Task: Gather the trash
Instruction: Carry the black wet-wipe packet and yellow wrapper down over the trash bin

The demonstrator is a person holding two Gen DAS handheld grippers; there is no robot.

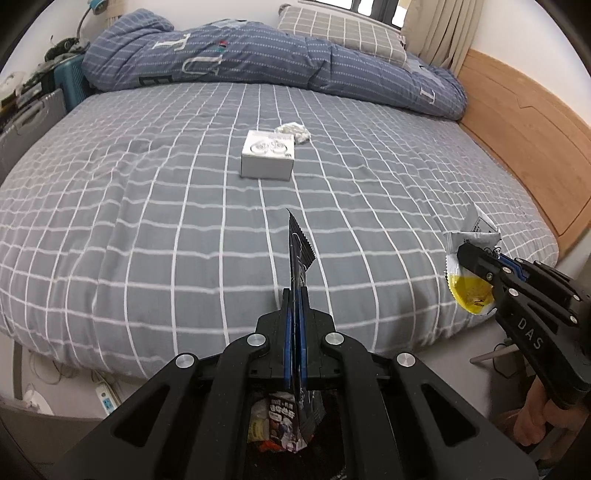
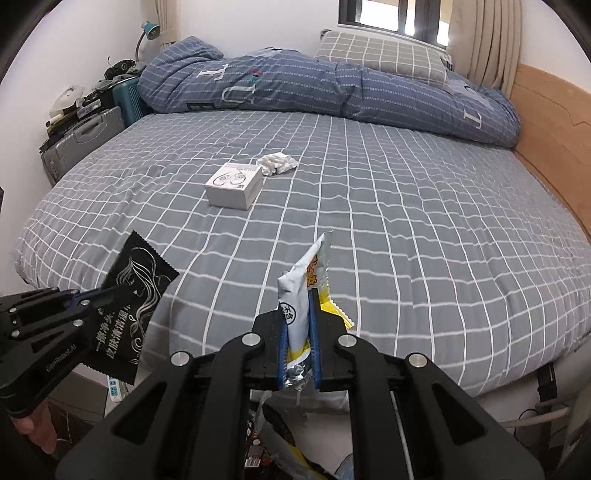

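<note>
My left gripper [image 1: 294, 295] is shut on a black sachet wrapper [image 1: 299, 254] that stands edge-on between its blue pads; in the right wrist view the same black wrapper [image 2: 138, 291] shows flat in the left gripper [image 2: 105, 295]. My right gripper [image 2: 299, 299] is shut on a white and yellow snack wrapper [image 2: 308, 273], also seen as the white and yellow wrapper [image 1: 471, 258] in the right gripper [image 1: 463, 253] at the right. Both hang over the bed's near edge. A white box [image 1: 266, 155] and a crumpled white tissue [image 1: 293, 131] lie mid-bed.
The bed [image 1: 147, 221] has a grey checked sheet, a rolled blue duvet [image 1: 258, 55] and a pillow [image 1: 343, 31] at the far side, a wooden headboard [image 1: 524, 129] at right. Suitcases [image 2: 85, 140] stand far left. Wrappers [image 1: 280, 421] lie in a dark container below the left gripper. A power strip [image 1: 105, 398] lies on the floor.
</note>
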